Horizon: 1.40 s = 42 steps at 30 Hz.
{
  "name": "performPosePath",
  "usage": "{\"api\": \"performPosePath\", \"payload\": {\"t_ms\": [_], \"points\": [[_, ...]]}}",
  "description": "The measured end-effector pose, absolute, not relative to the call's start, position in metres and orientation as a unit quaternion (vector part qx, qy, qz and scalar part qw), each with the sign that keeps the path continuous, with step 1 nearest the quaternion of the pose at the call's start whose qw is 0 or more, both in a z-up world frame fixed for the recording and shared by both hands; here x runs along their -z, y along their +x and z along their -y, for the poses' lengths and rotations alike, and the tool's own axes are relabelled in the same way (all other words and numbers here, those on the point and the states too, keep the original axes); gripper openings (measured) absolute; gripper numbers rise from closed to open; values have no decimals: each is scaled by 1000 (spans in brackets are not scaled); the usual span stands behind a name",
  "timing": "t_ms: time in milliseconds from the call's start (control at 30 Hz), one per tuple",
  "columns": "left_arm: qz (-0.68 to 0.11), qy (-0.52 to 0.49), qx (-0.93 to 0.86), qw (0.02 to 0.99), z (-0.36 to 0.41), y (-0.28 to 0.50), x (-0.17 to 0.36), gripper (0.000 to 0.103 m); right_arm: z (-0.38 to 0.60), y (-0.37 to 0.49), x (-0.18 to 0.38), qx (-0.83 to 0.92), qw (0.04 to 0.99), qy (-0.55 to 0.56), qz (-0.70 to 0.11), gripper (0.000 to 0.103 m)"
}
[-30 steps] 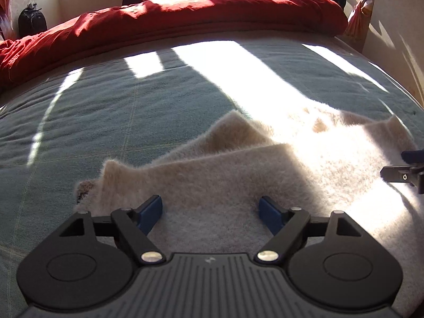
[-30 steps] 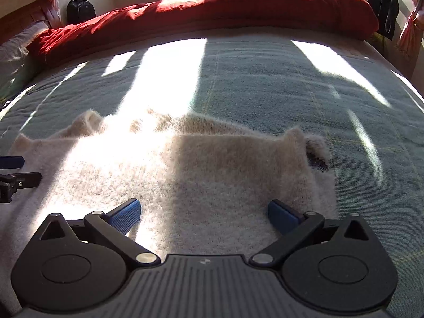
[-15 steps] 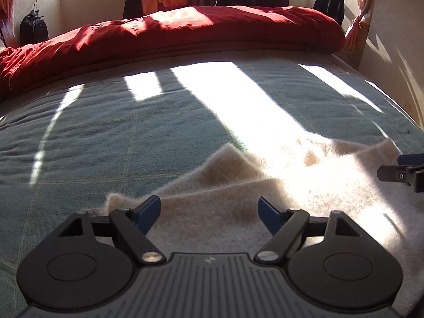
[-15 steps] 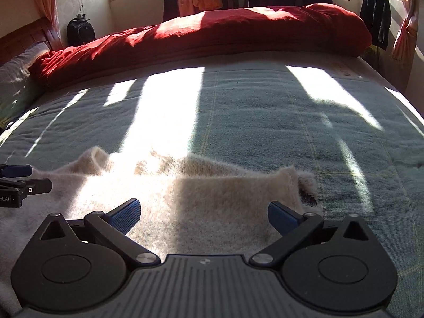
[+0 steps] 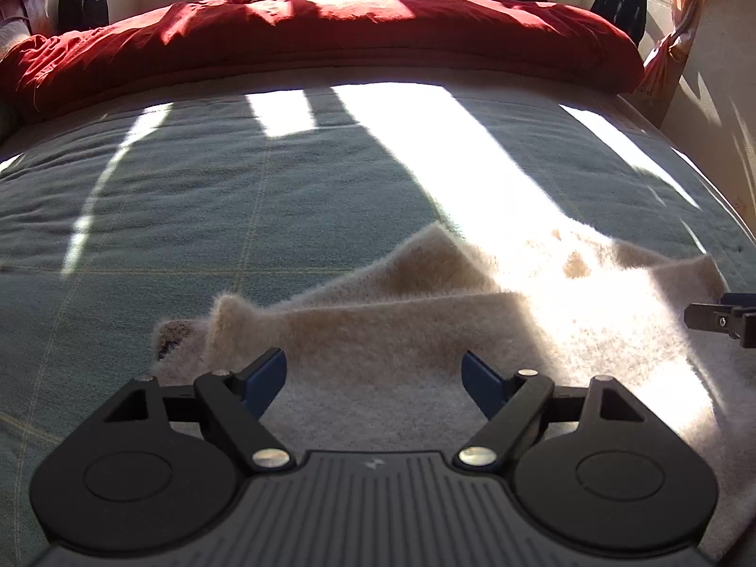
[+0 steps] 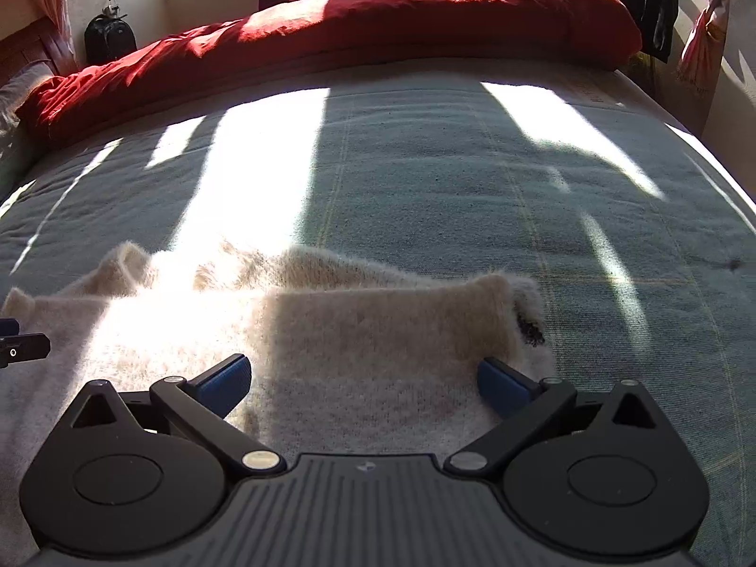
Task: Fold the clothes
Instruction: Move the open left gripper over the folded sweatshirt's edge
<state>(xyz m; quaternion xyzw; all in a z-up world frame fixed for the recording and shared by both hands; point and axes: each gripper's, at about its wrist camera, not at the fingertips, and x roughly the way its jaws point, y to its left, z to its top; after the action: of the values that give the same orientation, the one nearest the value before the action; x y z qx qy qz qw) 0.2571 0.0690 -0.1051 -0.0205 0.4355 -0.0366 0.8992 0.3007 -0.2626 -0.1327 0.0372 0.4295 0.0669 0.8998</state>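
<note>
Left wrist view: left tongs (image 5: 373, 378) seen spread wide, nothing pinched, above near edge of one fuzzy cream sweater (image 5: 425, 330) laid folded in layers on grey-green quilted bed (image 5: 236, 198). Dark patch at sweater's left corner hard to make out. Red duvet (image 5: 330, 42) bunched along far side.

Right wrist view: right tongs (image 6: 364, 380) likewise spread, empty, over sweater (image 6: 378, 330); sunlit part washed out.

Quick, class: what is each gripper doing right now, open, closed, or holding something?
Left gripper: open, holding nothing, over the cream sweater.
Right gripper: open, holding nothing, over the same sweater.
</note>
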Motion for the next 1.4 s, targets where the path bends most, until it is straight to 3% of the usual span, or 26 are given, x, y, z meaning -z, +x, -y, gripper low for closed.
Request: {"api": "performPosePath", "payload": {"t_ms": [333,600,933,1200,1400], "points": [[-437,24,82,895,-32,190,68,84,258,246,96,-60,904,60,-420,103],[-471,46,82,877,-18,144,86,84,251,194,110,-64,885,72,-456,103],[-507,17,59,860,-38,125,107,84,251,169,117,-55,871,83,-480,103],[-475,-1,78,876,-39,129,87,86,264,169,115,-86,860,156,-478,103],[-519,-6,65,852,-47,129,114,86,280,168,129,-64,845,185,-497,103]]}}
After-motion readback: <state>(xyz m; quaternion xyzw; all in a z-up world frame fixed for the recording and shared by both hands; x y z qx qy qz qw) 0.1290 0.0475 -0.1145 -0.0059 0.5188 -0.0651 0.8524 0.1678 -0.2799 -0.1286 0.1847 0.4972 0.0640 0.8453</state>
